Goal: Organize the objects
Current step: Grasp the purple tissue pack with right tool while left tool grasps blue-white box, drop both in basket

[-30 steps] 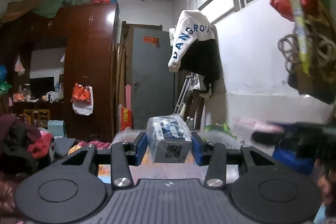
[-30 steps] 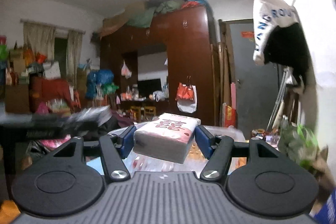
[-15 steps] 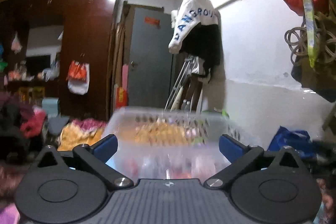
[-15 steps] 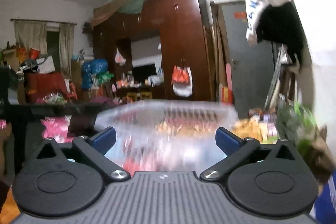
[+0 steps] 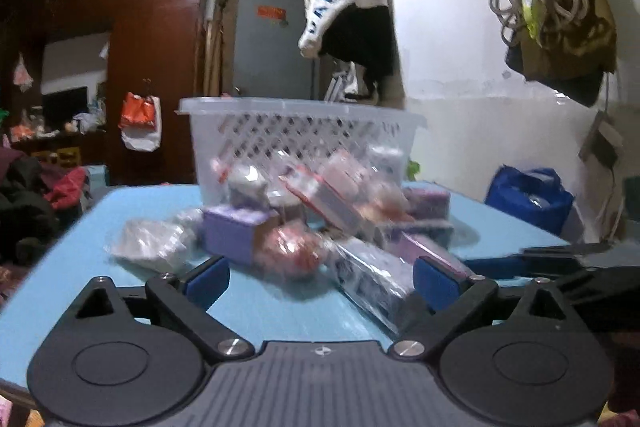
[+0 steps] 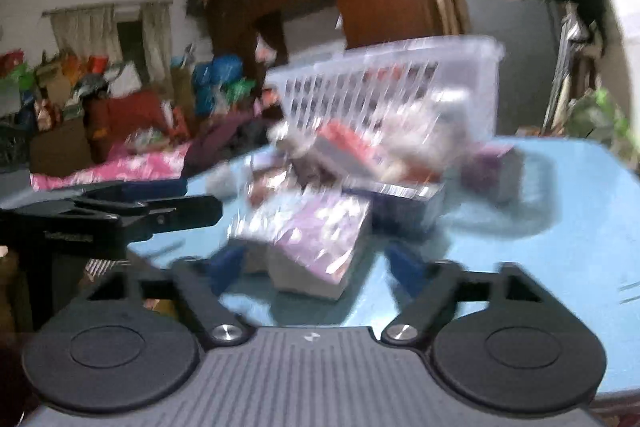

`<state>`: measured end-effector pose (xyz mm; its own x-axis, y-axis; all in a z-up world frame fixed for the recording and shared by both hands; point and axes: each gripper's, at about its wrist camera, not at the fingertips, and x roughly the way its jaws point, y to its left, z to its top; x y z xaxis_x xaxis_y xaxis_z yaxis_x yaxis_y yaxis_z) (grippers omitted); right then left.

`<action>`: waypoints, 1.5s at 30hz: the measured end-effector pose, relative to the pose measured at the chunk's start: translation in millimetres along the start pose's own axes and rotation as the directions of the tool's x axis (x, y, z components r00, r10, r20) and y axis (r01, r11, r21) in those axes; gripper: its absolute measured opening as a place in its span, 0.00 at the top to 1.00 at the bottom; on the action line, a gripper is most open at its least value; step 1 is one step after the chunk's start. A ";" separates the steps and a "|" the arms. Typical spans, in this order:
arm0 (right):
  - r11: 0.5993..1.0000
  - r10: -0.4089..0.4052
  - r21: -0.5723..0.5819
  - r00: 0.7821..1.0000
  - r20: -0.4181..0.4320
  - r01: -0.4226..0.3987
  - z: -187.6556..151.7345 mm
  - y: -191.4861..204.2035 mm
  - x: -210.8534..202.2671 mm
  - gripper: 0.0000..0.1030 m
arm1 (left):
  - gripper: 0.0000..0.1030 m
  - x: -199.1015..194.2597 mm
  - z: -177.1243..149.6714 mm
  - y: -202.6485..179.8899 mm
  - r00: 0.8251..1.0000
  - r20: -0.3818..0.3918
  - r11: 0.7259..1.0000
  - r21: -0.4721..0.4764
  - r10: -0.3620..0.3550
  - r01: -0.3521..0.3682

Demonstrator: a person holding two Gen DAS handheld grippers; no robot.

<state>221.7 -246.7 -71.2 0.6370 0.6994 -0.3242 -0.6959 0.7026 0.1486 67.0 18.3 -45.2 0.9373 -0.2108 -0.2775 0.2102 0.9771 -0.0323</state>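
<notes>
A clear plastic basket stands on the blue table with a pile of wrapped packs in front of it. My left gripper is wide, its jaws closing. A red packet and a clear-wrapped pack lie between its blue pads, which touch neither. My right gripper has its jaws closing around a pink and white tissue pack. In this blurred view a gap still shows on each side of the pack. Each gripper also shows at the edge of the other's view.
More packs, a purple box among them, crowd the table in front of the basket. A white wall is at the right with bags hung on it. Clothes and clutter lie beyond the table's left edge, before a dark wardrobe.
A second ago each gripper held a pack above the basket. Both let go, opened wide and sank to table level in front of the pile. The right jaws have narrowed around a tissue pack.
</notes>
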 end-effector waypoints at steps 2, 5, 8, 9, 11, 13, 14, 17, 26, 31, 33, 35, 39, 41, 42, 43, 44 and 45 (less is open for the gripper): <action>1.000 -0.021 -0.021 1.000 0.009 0.022 -1.7 4.1 -1.1 0.49 | 0.03 -0.6 -4.8 -5.7 1.000 -0.004 1.000 0.017 0.007 -0.007; 0.997 -0.064 -0.030 0.998 0.022 0.064 -5.4 2.8 -15.4 0.52 | 0.03 4.2 -10.4 -17.3 1.000 -0.014 1.000 0.020 -0.010 0.011; 0.992 -0.118 -0.035 0.992 0.052 0.119 -14.7 -0.1 -34.2 0.52 | 0.03 15.3 -13.3 -30.8 0.999 -0.032 0.999 0.026 -0.028 0.029; 0.992 -0.123 -0.027 0.991 0.060 0.124 -15.3 -3.5 -39.1 0.52 | 0.03 18.9 -14.8 -34.7 0.999 -0.038 0.999 0.028 -0.034 0.035; 0.992 -0.126 -0.025 0.991 0.053 0.127 -15.0 -10.1 -39.7 0.52 | 0.03 25.4 -17.3 -41.6 0.998 -0.046 0.999 0.029 -0.043 0.045; 0.991 -0.128 -0.019 0.990 0.052 0.129 -16.8 -14.5 -40.7 0.52 | 0.03 30.6 -18.0 -46.9 0.998 -0.052 0.998 0.040 -0.036 0.038; 0.991 -0.131 -0.009 0.990 0.055 0.131 -18.0 -17.7 -41.9 0.52 | 0.03 32.8 -18.0 -49.4 0.998 -0.054 0.998 0.047 -0.026 0.028; 0.990 -0.144 0.008 0.988 0.057 0.143 -18.9 -25.2 -43.4 0.52 | 0.03 39.0 -17.0 -54.7 0.998 -0.058 0.998 0.066 -0.021 0.025; 0.988 -0.153 0.020 0.986 0.072 0.152 -20.8 -30.4 -46.3 0.52 | 0.23 41.4 -18.9 -67.7 0.999 -0.043 0.995 0.098 -0.021 0.025; 0.987 -0.157 0.023 0.985 0.069 0.156 -20.7 -30.7 -45.8 0.52 | 0.23 24.7 -17.3 -67.4 1.000 0.019 0.993 0.115 -0.007 0.004; 0.987 -0.162 0.023 0.984 0.070 0.160 -20.1 -30.4 -46.0 0.52 | 0.23 19.3 -15.8 -62.8 0.999 0.034 0.994 0.106 0.005 -0.009; 0.987 -0.163 0.024 0.984 0.072 0.161 -19.9 -30.3 -46.2 0.53 | 0.23 15.8 -14.6 -57.0 0.999 0.043 0.996 0.092 0.017 -0.021; 0.988 -0.156 0.023 0.985 0.079 0.154 -20.0 -29.7 -46.3 0.53 | 0.23 10.9 -13.9 -45.4 0.998 0.052 0.997 0.066 0.033 -0.037; 0.988 -0.151 0.021 0.985 0.085 0.150 -19.5 -28.9 -46.8 0.53 | 0.23 10.4 -13.5 -41.0 0.998 0.052 0.998 0.054 0.037 -0.040; 0.989 -0.149 0.021 0.985 0.090 0.148 -19.3 -28.2 -47.5 0.53 | 0.23 10.7 -13.4 -39.4 0.998 0.051 0.998 0.051 0.039 -0.041; 0.989 -0.146 0.019 0.985 0.093 0.145 -18.6 -27.9 -48.0 0.53 | 0.23 10.5 -13.7 -38.0 0.998 0.053 0.998 0.047 0.041 -0.044; 0.990 -0.144 0.018 0.985 0.096 0.143 -18.7 -27.8 -48.5 0.53 | 0.23 10.4 -14.1 -36.5 0.998 0.053 0.998 0.045 0.042 -0.044; 0.990 -0.143 0.018 0.985 0.098 0.142 -18.3 -27.8 -49.0 0.53 | 0.23 10.1 -14.0 -35.4 0.998 0.054 0.998 0.043 0.042 -0.044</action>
<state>203.8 -302.9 -76.5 0.7594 0.6013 -0.2486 -0.5923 0.7970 0.1182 65.1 -18.0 -60.3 0.9589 -0.1708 -0.2268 0.1803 0.9834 0.0217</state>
